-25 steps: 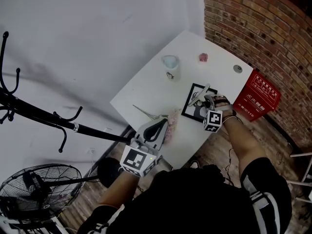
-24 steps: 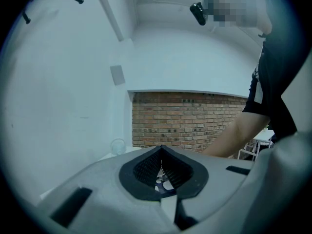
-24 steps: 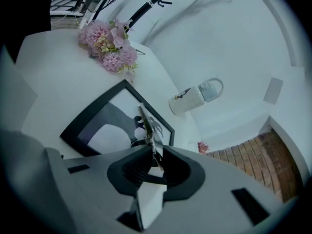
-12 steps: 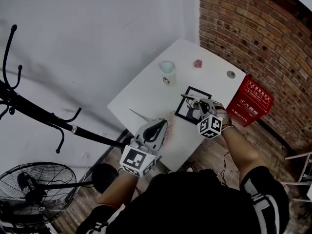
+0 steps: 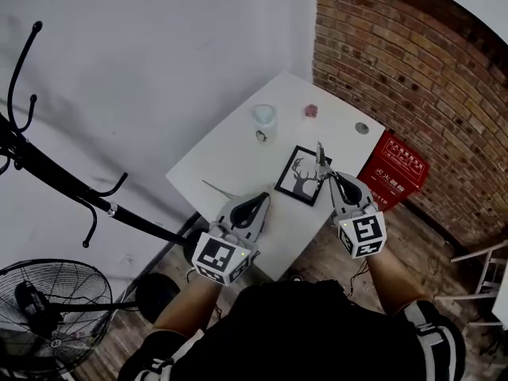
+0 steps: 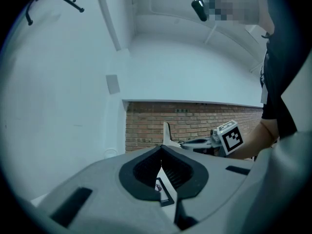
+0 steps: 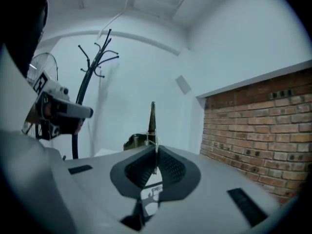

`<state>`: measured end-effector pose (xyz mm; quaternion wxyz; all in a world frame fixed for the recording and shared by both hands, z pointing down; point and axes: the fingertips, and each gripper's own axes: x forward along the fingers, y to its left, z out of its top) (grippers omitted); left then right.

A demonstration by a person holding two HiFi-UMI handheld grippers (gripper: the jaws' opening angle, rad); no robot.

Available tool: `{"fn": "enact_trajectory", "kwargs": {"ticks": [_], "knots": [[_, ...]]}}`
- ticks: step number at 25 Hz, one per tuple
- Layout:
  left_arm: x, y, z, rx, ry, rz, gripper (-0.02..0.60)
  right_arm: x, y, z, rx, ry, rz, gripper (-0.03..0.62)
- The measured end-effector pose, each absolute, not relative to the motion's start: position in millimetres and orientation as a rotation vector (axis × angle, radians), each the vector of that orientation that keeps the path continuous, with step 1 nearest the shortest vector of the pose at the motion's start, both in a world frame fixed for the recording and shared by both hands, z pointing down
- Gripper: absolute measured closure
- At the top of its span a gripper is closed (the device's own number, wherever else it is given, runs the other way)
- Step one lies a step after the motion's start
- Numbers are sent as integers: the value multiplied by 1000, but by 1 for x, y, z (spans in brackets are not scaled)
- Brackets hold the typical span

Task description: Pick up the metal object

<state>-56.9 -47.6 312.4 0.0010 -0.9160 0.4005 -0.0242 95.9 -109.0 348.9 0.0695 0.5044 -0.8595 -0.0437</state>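
Note:
The metal object [image 5: 319,155], a thin silvery clip-like piece with a small spring, stands upright above the deer picture frame [image 5: 295,179]. My right gripper [image 5: 325,173] is shut on its lower end and holds it off the table. In the right gripper view the metal object [image 7: 152,115] rises straight out of the closed pads of the right gripper [image 7: 154,150]. My left gripper [image 5: 255,206] hovers over the table's near edge, left of the frame. Seen in its own view, the left gripper [image 6: 161,149] is shut with nothing in it.
On the white table [image 5: 238,153] stand a cup [image 5: 263,117], a small pink thing [image 5: 310,110] and a small round object [image 5: 362,128]; a thin metal piece [image 5: 214,187] lies near the left gripper. A red box [image 5: 393,173] sits by the brick wall [image 5: 413,78]. A coat rack [image 5: 48,177] and fan [image 5: 48,308] stand to the left.
The right gripper closed on the metal object over the picture frame, lifted it upright and drew back toward the person. The left gripper stayed near the table's edge.

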Motion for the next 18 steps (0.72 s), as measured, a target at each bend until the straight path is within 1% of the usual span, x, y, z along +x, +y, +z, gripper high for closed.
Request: {"fn": "enact_trajectory", "kwargs": {"ticks": [6, 18], "knots": [[-54, -39, 301, -2869, 1225, -39, 574, 101, -70, 305, 1596, -2694, -126, 586], [-55, -34, 294, -2859, 1208, -21, 574, 103, -44, 300, 1609, -2713, -177, 588]]}}
